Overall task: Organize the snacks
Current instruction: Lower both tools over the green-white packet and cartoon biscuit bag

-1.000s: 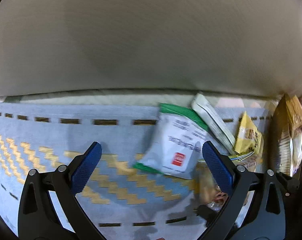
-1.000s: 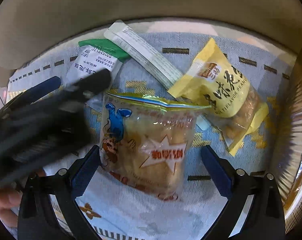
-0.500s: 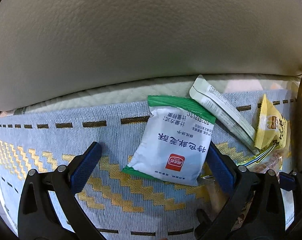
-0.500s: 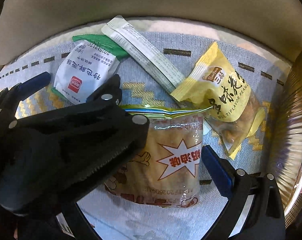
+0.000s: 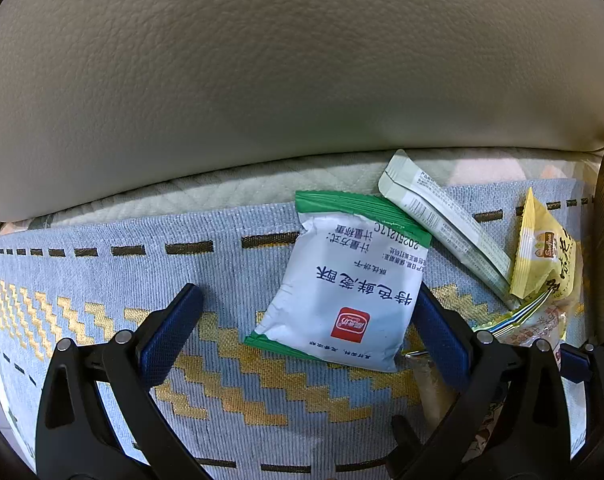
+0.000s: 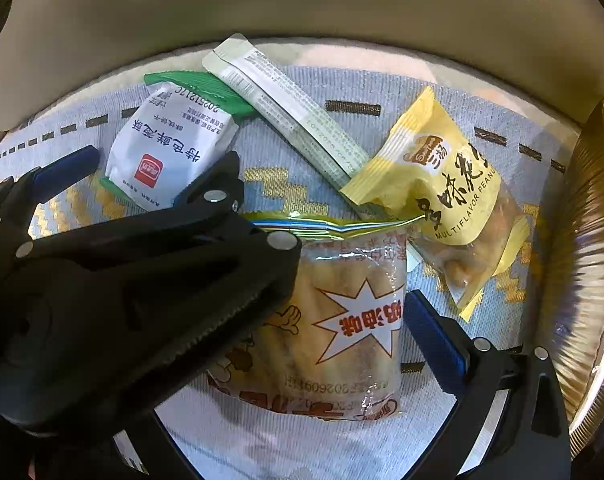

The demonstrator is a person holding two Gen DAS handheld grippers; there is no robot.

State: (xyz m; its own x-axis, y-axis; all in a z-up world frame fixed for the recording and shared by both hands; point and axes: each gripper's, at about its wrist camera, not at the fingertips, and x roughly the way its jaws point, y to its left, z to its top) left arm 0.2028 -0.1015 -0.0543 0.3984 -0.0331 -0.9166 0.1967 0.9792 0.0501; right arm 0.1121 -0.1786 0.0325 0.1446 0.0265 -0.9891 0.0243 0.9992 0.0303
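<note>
Snacks crowd the right end of a blue-and-gold woven cloth (image 5: 101, 276) before a beige cushion (image 5: 285, 72); bare cloth lies leftward. Left gripper (image 5: 306, 328), spread, flanks the white-and-green packet (image 5: 342, 292); right gripper (image 6: 342, 320), spread, flanks the clear biscuit bag (image 6: 342, 320).

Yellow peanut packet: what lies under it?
The yellow peanut packet overlaps the lower end of the long white stick sachet, and its bottom edge sits beside the clear biscuit bag. The woven cloth carries them all. Anything else beneath is covered.
</note>
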